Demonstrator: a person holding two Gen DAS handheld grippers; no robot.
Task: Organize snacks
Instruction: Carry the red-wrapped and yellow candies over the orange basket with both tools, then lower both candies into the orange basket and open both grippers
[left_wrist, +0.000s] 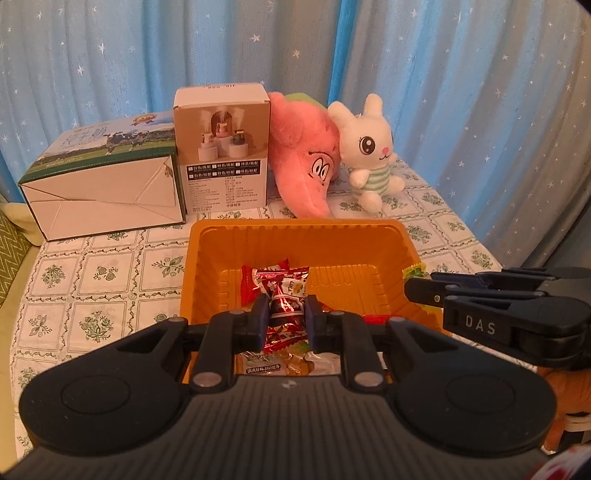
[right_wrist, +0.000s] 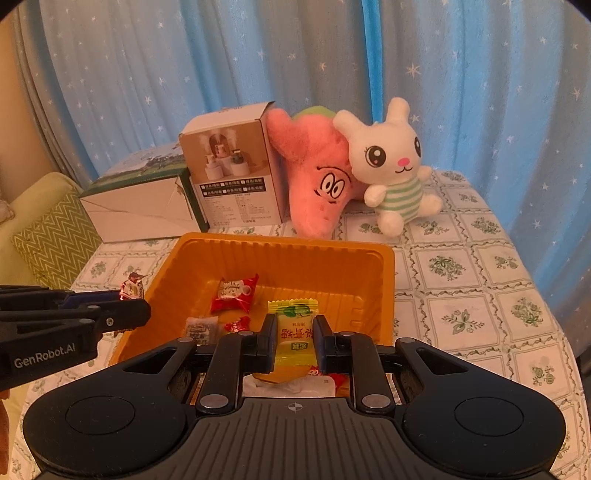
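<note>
An orange plastic tray (left_wrist: 295, 240) sits on the table and holds several wrapped snacks (right_wrist: 232, 293). My left gripper (left_wrist: 285, 308) is shut on a dark red snack packet (left_wrist: 285, 306) above the tray's near side. It also shows in the right wrist view (right_wrist: 127, 312) at the tray's left rim, with the packet's end (right_wrist: 131, 288) sticking out. My right gripper (right_wrist: 295, 328) is shut on a yellow candy packet (right_wrist: 293, 332) over the tray's near part. It shows in the left wrist view (left_wrist: 413, 288) at the tray's right rim, the yellow-green wrapper (left_wrist: 415, 271) at its tips.
Behind the tray stand a milk carton box (left_wrist: 107, 184), a humidifier box (left_wrist: 223, 147), a pink star plush (left_wrist: 306, 158) and a white rabbit plush (left_wrist: 373, 151). The floral tablecloth (right_wrist: 461, 317) spreads around. Blue star curtains hang behind. A green cushion (right_wrist: 48, 236) lies at the left.
</note>
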